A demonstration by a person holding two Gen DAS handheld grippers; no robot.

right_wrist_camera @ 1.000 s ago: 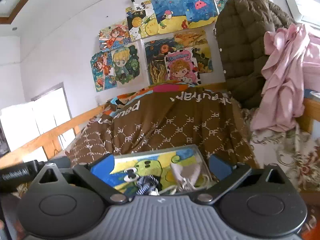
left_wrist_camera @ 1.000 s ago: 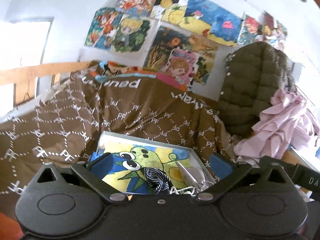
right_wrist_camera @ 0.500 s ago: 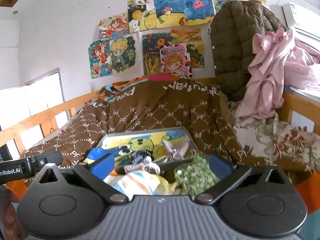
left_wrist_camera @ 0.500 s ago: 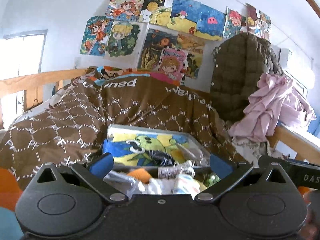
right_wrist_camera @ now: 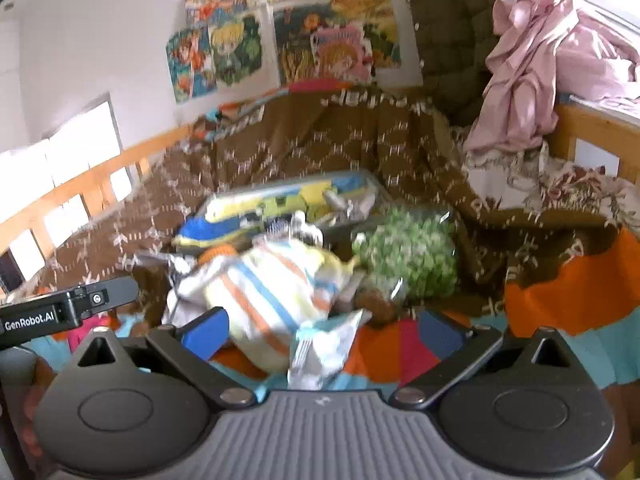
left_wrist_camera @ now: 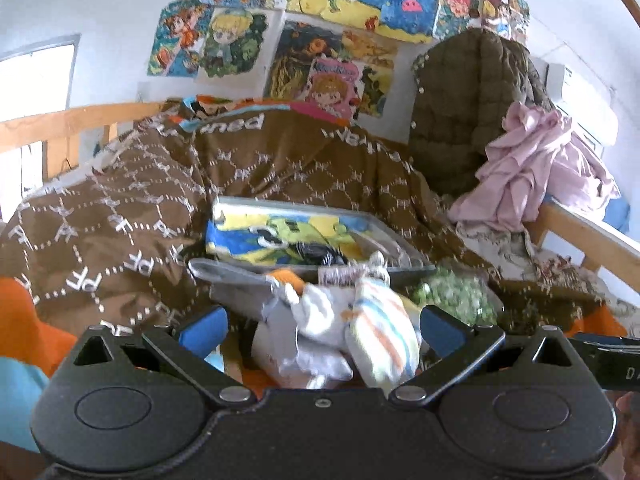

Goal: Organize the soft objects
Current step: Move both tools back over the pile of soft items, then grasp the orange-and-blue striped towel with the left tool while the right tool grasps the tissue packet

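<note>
A pile of soft things lies on the bed in front of both grippers. A white cloth with orange and blue stripes lies on top, beside a pale crumpled piece and a green speckled bundle. Behind them stands a clear bin lined with a cartoon print and holding a dark striped item. My left gripper is open, just short of the pile. My right gripper is open too, its fingers either side of the striped cloth's near edge, not closed on it.
A brown patterned quilt covers the bed behind the bin. A dark puffer jacket and pink clothes hang at the right. Wooden rails border the bed. The other gripper's body shows at the left of the right wrist view.
Both cameras have tilted down and pulled back over the last second. The pile in front of the bin has come into view and now sits between the open fingers.
</note>
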